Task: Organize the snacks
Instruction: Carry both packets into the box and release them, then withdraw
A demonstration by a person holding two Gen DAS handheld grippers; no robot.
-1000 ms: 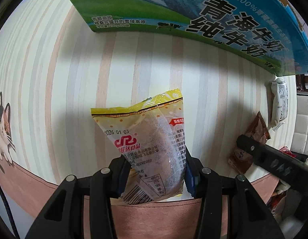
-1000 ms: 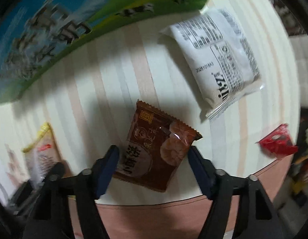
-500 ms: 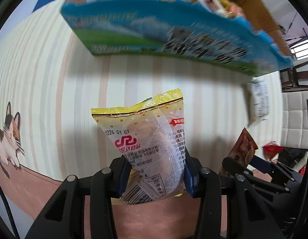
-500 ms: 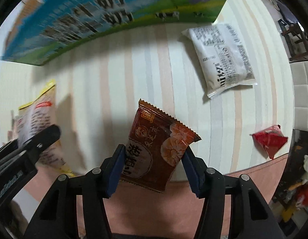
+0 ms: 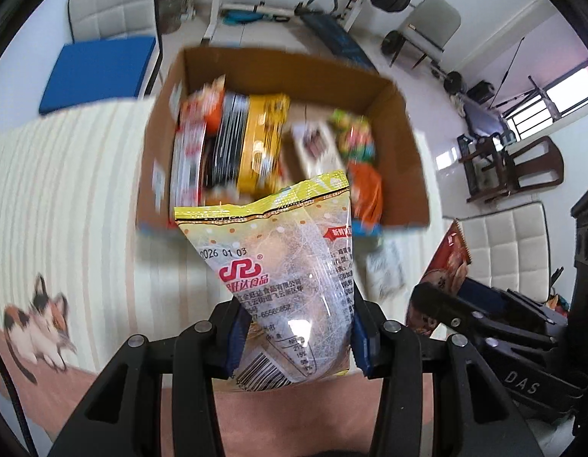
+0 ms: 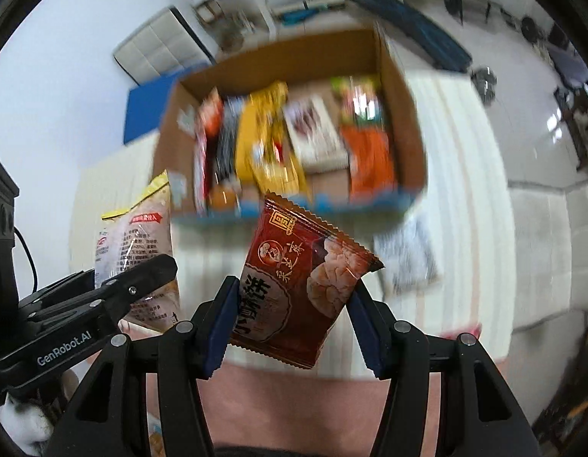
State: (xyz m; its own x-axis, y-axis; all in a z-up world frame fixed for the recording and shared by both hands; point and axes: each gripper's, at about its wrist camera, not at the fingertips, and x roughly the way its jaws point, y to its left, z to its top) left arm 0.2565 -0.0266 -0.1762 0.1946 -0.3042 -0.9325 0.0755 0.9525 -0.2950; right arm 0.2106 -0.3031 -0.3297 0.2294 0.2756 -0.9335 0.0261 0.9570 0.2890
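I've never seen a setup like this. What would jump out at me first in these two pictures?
Probably the two snack packets held up in front of each camera: a yellow-topped clear packet pinched in the left gripper, and a dark red cracker packet in the right gripper. Just beyond them on the striped table sits an open cardboard box already packed with colourful snacks. A white packet lies on the table beside the box.

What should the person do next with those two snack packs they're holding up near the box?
Probably carry both forward over the open cardboard box and release them. The left tool grips the yellow-topped packet and the right tool grips the brown packet, both lifted clear of the striped table. The box already holds other snacks, with some bare floor visible inside.
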